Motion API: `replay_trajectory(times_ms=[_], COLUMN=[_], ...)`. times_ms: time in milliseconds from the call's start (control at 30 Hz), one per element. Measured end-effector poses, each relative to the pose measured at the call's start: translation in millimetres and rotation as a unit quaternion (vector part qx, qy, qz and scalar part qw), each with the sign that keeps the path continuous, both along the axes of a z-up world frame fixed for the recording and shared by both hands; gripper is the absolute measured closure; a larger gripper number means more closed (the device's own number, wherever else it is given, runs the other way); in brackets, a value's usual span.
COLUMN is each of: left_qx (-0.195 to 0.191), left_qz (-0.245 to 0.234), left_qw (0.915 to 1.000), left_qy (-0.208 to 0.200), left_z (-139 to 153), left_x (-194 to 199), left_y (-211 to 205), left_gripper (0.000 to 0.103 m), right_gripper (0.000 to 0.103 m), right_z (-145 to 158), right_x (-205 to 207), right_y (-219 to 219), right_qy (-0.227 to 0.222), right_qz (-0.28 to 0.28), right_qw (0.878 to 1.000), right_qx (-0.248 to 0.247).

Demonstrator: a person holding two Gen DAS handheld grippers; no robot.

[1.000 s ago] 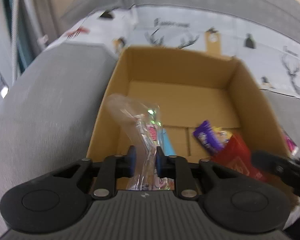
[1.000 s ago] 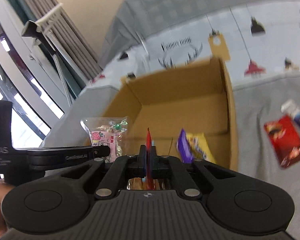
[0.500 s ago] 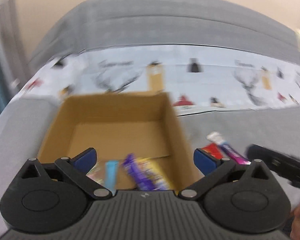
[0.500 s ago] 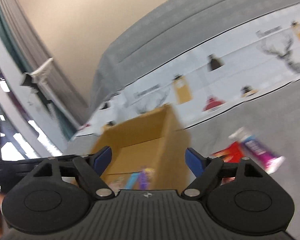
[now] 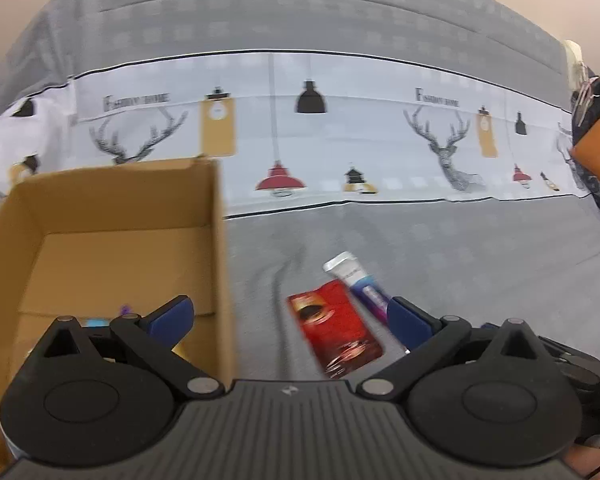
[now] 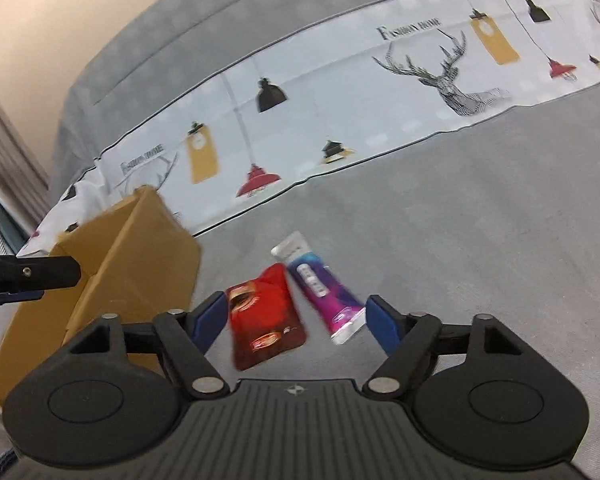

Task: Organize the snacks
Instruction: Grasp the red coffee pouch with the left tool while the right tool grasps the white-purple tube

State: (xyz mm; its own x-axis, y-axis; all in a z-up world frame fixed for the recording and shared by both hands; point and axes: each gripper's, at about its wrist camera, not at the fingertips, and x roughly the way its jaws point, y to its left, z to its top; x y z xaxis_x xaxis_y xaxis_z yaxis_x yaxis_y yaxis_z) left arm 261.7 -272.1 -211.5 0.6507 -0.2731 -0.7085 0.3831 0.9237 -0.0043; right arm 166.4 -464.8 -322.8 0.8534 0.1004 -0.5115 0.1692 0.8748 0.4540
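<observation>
Both tools, left [image 5: 288, 314] and right [image 6: 294, 314], hang spread apart and empty over the flat red foil packet [image 6: 264, 322] and purple-and-white sachet [image 6: 324, 294] on the grey bedspread [image 6: 480, 216], each likely due a pinch into the brown cardboard box [image 5: 112, 216].

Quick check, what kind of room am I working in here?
Probably a living room at home: the work surface looks like a grey sofa with a deer-print throw over its backrest, and a cardboard box and snack packets lie on the seat.
</observation>
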Motion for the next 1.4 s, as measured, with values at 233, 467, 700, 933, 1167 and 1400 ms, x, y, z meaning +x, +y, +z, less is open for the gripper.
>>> replay_trajectory(times_ms=[233, 467, 700, 933, 1167, 1400], left_qx=[0.029, 0.139, 0.103, 0.095, 0.083, 0.061], left_qz=[-0.020, -0.011, 0.040, 0.072, 0.056, 0.052], left_qw=[0.9989, 0.9882, 0.9735, 0.9651, 0.9778, 0.9826], left_qy=[0.030, 0.062, 0.200, 0.233, 0.184, 0.167], left_z=[-34, -97, -135, -157, -154, -139], left_x=[37, 75, 112, 135, 128, 124], left_y=[-56, -98, -86, -84, -79, -57], left_gripper=[0.000, 0.002, 0.001, 0.000, 0.018, 0.040], right_gripper=[0.027, 0.029, 0.036, 0.059, 0.070, 0.097], right_z=[-4, -23, -26, -48, -52, -39], right_x=[24, 57, 76, 100, 102, 95], right_y=[-30, -38, -38, -26, -3, -11], right_qy=[0.001, 0.033, 0.029, 0.083, 0.072, 0.053], right_qz=[0.020, 0.064, 0.069, 0.110, 0.166, 0.139], right_qw=[0.998, 0.994, 0.995, 0.987, 0.971, 0.974], right_qx=[-0.057, -0.076, -0.058, -0.078, -0.154, -0.170])
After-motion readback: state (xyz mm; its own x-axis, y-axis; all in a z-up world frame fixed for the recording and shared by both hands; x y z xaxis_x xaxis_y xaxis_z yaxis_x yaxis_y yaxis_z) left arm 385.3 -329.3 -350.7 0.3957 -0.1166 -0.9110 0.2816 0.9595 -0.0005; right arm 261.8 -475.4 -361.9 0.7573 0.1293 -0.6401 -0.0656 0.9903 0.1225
